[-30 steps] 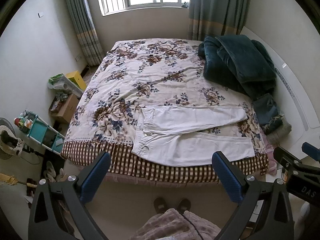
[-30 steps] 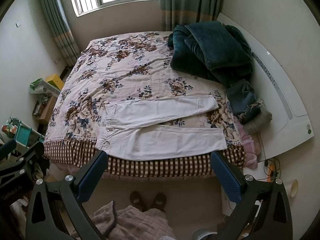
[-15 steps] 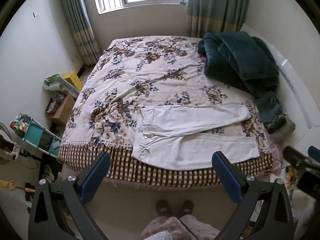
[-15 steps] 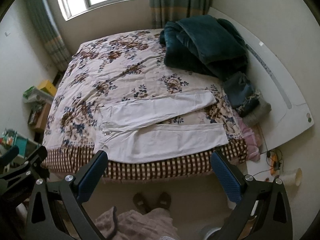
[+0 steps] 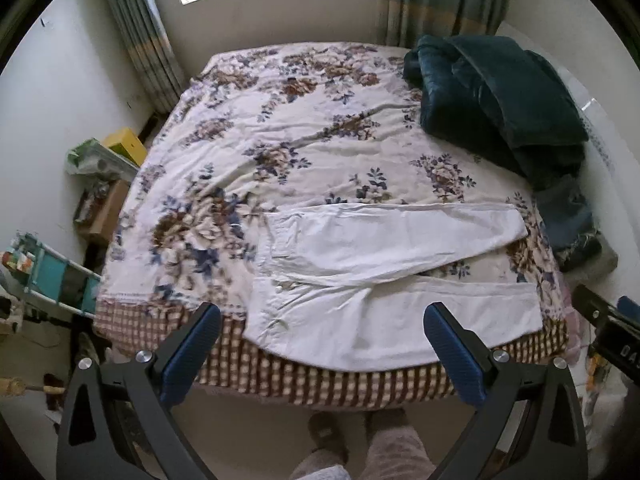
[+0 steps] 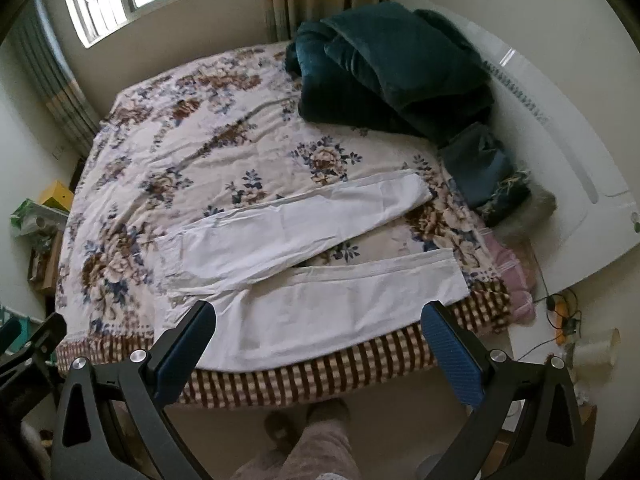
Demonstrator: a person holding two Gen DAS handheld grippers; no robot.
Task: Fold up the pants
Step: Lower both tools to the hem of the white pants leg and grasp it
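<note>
White pants [image 5: 384, 276] lie flat on the near edge of the floral bed [image 5: 280, 128], waist to the left, both legs spread apart pointing right. They also show in the right wrist view [image 6: 304, 264]. My left gripper [image 5: 320, 344] is open and empty, held above the floor in front of the bed, short of the pants. My right gripper [image 6: 316, 344] is open and empty, likewise in front of the bed edge. The right gripper's body shows at the right edge of the left wrist view [image 5: 608, 332].
A dark teal blanket [image 5: 500, 100] is piled at the bed's far right, with folded clothes [image 5: 568, 220] below it. A white headboard [image 6: 560, 152] runs along the right. Boxes and a teal shelf [image 5: 52, 272] stand left of the bed. My slippered feet [image 5: 352, 428] stand below.
Both grippers have moved forward and closer to the bed, so the pants look larger. The right view has turned to the left. Both stay open.
</note>
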